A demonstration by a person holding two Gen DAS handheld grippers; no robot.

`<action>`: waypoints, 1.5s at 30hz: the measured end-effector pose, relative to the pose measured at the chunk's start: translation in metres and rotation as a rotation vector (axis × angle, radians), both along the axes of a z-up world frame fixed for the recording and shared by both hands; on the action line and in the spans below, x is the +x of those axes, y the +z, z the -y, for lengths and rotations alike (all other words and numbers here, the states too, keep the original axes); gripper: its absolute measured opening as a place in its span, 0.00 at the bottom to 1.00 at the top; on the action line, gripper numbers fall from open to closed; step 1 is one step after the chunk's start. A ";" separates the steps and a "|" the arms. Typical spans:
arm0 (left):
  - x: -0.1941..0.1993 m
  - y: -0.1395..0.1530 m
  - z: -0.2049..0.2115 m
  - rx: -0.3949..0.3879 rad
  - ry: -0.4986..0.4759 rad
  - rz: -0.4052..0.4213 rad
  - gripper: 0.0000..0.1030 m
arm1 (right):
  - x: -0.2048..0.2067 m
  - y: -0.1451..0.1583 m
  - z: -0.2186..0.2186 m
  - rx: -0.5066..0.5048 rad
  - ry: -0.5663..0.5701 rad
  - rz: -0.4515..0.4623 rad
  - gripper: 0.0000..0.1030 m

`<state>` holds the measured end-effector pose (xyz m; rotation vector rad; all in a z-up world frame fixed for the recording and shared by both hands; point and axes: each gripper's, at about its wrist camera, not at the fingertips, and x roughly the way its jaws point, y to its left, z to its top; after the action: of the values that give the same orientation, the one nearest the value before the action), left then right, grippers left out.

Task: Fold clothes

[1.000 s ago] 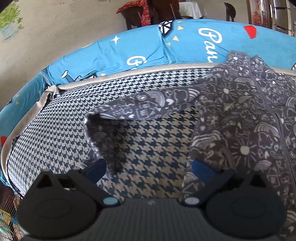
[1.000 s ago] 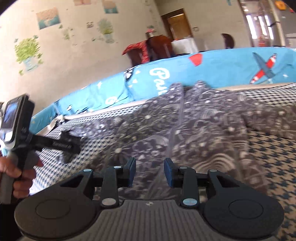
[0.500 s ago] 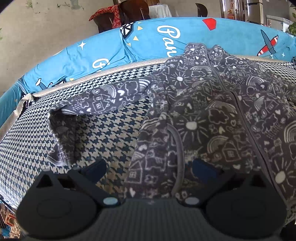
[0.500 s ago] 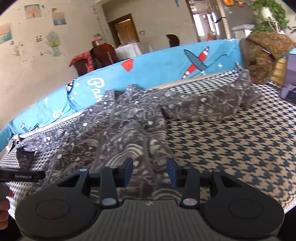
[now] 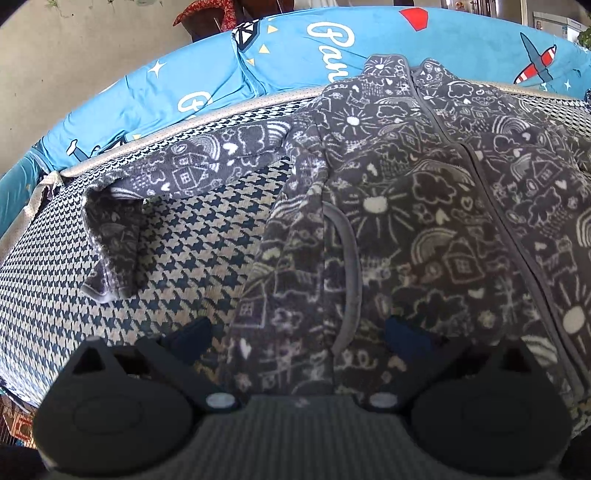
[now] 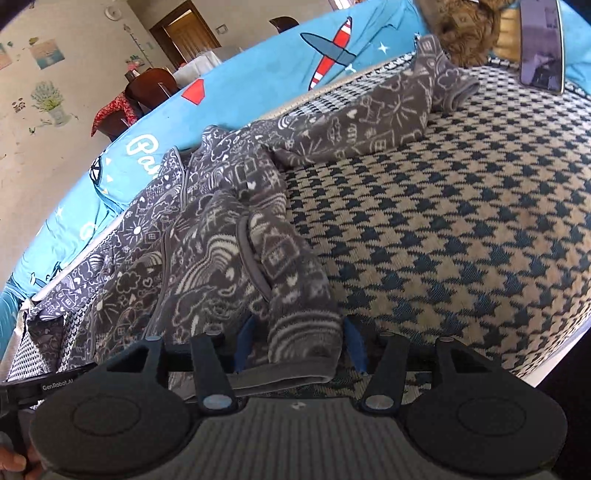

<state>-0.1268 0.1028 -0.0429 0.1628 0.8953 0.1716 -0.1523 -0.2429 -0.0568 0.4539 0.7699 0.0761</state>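
Observation:
A grey fleece jacket [image 5: 424,206] with white doodles lies flat on the houndstooth bed [image 5: 192,258], zip up and collar at the far edge. Its left sleeve [image 5: 207,162] reaches left and its cuff [image 5: 110,251] is bent toward me. My left gripper [image 5: 299,336] stands wide open over the jacket's lower left hem. In the right wrist view the other sleeve [image 6: 373,125] stretches to the upper right. My right gripper [image 6: 299,347] is open, with the jacket's lower right corner [image 6: 303,332] lying between its blue pads [image 6: 243,347].
A blue cushion [image 5: 295,51] with plane prints runs along the bed's far edge. A brown fuzzy bundle [image 6: 461,29] and a phone [image 6: 541,44] sit at the far right. The left gripper's body [image 6: 44,387] and a hand [image 6: 14,461] show at the lower left.
Both grippers have closed in on the jacket's near hem. The right one swung right and opened wider around the corner. The left one shifted right from the sleeve onto the body.

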 end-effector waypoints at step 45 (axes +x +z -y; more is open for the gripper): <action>-0.020 0.010 -0.004 -0.097 0.118 0.053 1.00 | -0.047 0.025 -0.054 -0.266 0.108 0.157 0.26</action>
<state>-0.1470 0.1067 -0.0325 0.0153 0.8589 0.2405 -0.1996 -0.1892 -0.0316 0.1511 0.6382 0.1076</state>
